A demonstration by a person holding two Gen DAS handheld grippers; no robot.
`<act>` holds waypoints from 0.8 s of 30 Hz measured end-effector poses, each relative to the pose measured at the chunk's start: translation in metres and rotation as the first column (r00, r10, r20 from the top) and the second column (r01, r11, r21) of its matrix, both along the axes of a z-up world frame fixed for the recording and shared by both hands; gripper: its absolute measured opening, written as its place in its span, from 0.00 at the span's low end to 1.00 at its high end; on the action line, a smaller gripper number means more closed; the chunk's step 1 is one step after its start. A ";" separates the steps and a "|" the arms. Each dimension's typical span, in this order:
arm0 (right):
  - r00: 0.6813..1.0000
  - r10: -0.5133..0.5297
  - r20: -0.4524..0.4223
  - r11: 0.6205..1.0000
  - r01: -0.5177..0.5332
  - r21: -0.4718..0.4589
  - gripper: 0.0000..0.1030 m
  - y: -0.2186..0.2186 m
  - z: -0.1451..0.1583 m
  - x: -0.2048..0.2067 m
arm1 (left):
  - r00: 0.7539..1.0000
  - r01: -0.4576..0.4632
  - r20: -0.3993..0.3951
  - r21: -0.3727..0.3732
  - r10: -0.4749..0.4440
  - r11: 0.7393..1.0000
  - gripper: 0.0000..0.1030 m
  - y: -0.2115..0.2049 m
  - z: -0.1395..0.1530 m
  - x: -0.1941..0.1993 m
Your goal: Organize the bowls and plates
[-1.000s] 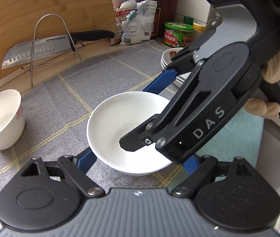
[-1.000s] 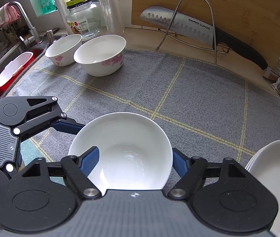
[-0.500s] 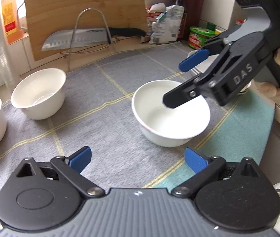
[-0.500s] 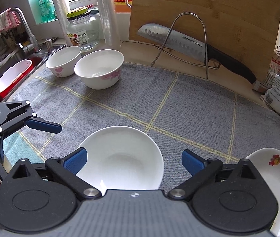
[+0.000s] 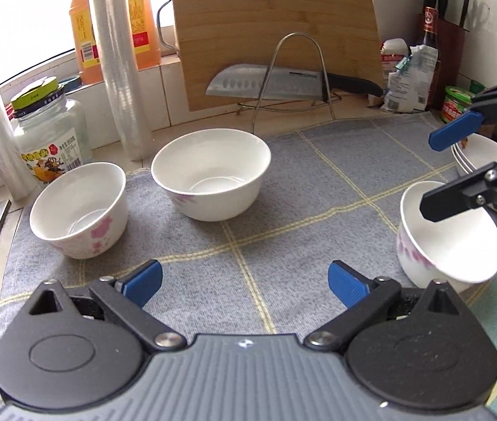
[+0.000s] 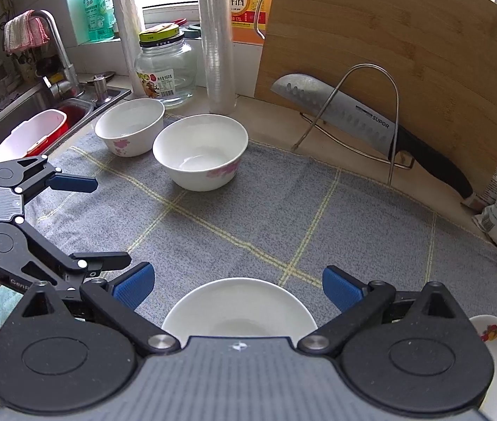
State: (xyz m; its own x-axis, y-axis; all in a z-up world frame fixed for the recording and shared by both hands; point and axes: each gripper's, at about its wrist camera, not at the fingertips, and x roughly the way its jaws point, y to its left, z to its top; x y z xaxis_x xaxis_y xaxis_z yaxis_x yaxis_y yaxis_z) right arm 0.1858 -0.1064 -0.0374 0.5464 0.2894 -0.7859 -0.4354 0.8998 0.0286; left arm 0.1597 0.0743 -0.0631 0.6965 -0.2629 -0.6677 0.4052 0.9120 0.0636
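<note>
I saw the bowl (image 6: 239, 310) upright on the mat (image 6: 283, 210), mouth up, just near my right tongs (image 6: 237, 286), both tongs wide open, empty, left tongs (image 5: 244, 280) over bare mat.

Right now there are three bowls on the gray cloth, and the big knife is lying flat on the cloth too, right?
Not quite. The three bowls do sit on the gray cloth, but the knife is not on it. The right wrist view shows it propped on the wire rack in front of the wooden cutting board, behind the cloth.
</note>
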 end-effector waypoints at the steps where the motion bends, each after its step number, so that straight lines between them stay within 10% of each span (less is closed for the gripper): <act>1: 1.000 0.001 0.000 1.000 -0.001 -0.001 1.00 0.002 0.000 0.001 | 1.000 -0.006 0.007 -0.001 0.006 1.000 0.98 0.000 -0.001 0.003; 24: 1.000 0.026 0.000 0.999 -0.026 -0.029 1.00 0.026 -0.006 0.046 | 0.997 -0.037 -0.070 -0.023 0.035 0.999 0.99 -0.008 -0.046 0.062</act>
State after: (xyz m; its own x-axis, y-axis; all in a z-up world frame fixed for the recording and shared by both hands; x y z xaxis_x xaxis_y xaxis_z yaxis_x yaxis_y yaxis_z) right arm 0.2317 -0.0800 -0.0432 0.5395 0.2809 -0.7938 -0.4590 0.8884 0.0024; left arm 0.2221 0.0665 -0.1088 0.6577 -0.2555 -0.7086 0.3750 0.9269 0.0138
